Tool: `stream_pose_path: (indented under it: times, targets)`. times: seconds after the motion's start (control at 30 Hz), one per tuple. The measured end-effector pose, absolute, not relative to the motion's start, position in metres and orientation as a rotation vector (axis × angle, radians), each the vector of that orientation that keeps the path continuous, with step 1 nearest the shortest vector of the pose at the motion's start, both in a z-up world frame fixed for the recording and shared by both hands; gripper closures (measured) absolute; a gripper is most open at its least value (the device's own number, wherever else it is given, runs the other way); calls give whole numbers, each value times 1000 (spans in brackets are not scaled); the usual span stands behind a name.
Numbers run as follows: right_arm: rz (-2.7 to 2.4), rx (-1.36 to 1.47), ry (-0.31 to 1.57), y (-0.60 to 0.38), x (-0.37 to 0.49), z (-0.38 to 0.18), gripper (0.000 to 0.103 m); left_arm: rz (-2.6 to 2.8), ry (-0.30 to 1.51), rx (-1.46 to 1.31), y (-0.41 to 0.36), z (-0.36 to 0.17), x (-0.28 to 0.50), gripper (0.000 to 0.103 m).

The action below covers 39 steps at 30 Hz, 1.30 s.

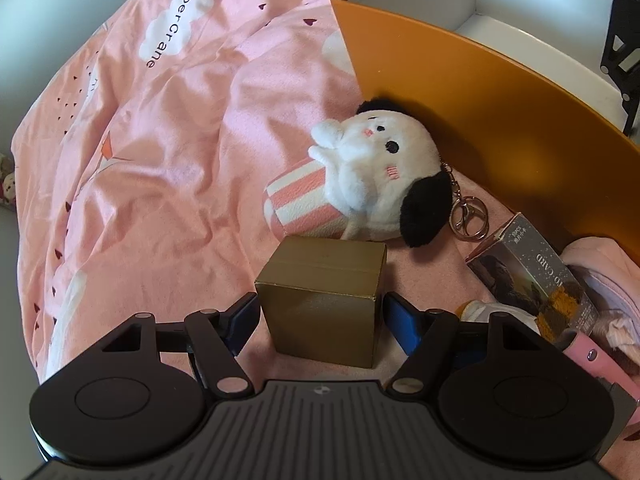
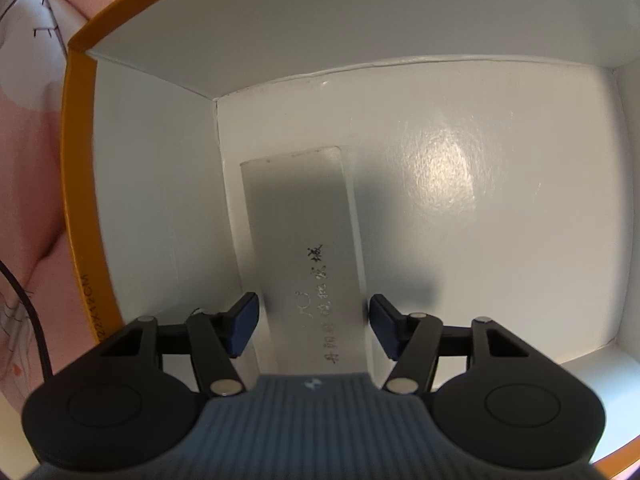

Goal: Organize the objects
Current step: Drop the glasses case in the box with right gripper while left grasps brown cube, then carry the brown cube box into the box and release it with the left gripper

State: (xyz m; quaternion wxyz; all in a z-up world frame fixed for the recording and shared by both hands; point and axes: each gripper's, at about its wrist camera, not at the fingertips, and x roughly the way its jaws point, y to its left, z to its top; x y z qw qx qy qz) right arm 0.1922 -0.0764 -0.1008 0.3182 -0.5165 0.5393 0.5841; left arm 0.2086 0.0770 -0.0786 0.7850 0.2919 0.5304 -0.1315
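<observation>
In the left wrist view, a gold cardboard box stands on the pink bedspread, between the fingers of my open left gripper; small gaps show on both sides. Behind it lies a white and black plush keychain on a pink striped pouch, against the big orange storage box. In the right wrist view, my right gripper is open inside that storage box, its fingers either side of a long grey box lying on the white floor by the left wall.
A dark card box, pink cloth and a pink handle lie at the right of the left view. Wrinkled pink bedspread spreads to the left. The right gripper's black frame shows over the storage box.
</observation>
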Motion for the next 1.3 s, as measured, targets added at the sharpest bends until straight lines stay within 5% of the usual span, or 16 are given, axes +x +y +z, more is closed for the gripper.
stream_pose_path:
  times: [0.23, 0.6, 0.97, 1.3]
  targets:
    - [1481, -1205, 1361, -63, 201, -73, 39, -289, 1152, 595, 78, -76, 208, 29]
    - [1489, -1058, 1369, -30, 189, -67, 61, -312, 1121, 597, 73, -42, 188, 30]
    - [1440, -885, 1539, -41, 196, -69, 67, -322, 1048, 525, 73, 2, 178, 32]
    - [1309, -1012, 1371, -59, 200, -34, 71, -357, 996, 530, 55, 30, 170, 34]
